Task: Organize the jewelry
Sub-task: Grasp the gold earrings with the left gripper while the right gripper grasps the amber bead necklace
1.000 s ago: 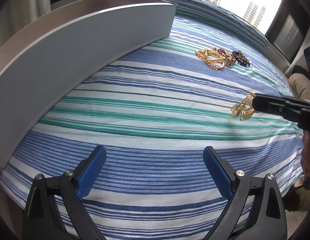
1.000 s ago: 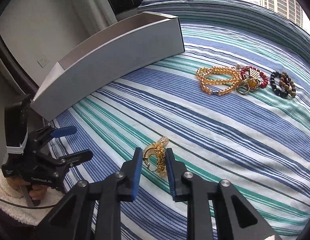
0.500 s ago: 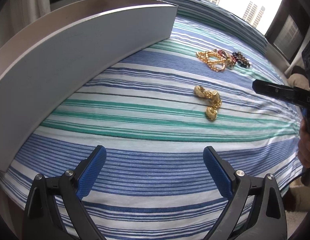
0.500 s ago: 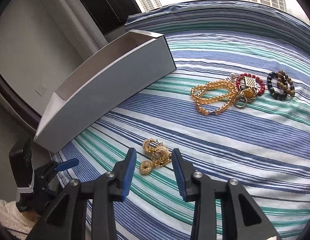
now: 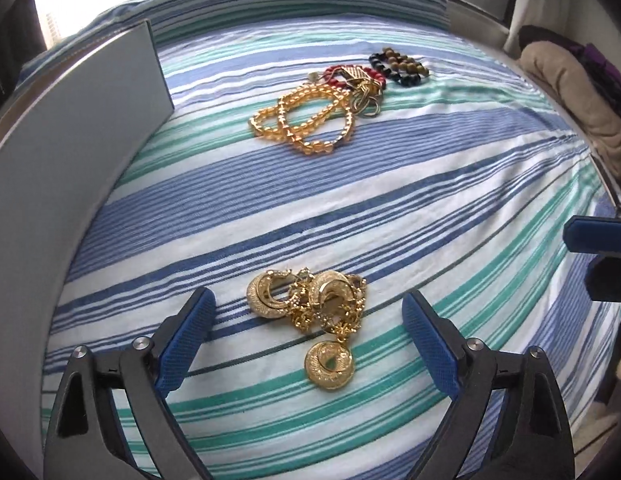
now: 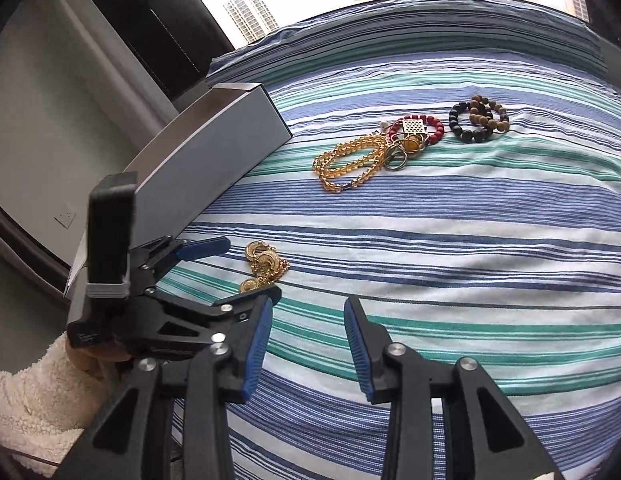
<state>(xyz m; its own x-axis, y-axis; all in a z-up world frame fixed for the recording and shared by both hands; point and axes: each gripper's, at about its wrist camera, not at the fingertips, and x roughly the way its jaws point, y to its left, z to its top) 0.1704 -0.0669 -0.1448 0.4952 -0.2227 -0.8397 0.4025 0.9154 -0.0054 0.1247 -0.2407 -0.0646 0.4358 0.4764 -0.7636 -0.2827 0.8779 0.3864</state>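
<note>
The tangled gold chain with round filigree pendants (image 5: 316,316) lies on the blue, green and white striped bedsheet (image 5: 450,208), between the fingers of your left gripper (image 5: 308,334), which are wide and closing without touching it. Your right gripper (image 6: 306,344) hovers nearby, its fingers partly apart and empty. Farther off lie an amber bead strand (image 5: 306,120), a red bead bracelet (image 6: 426,128) and a dark bead bracelet (image 6: 478,124). The long grey open box (image 6: 214,148) stands beside them.
</note>
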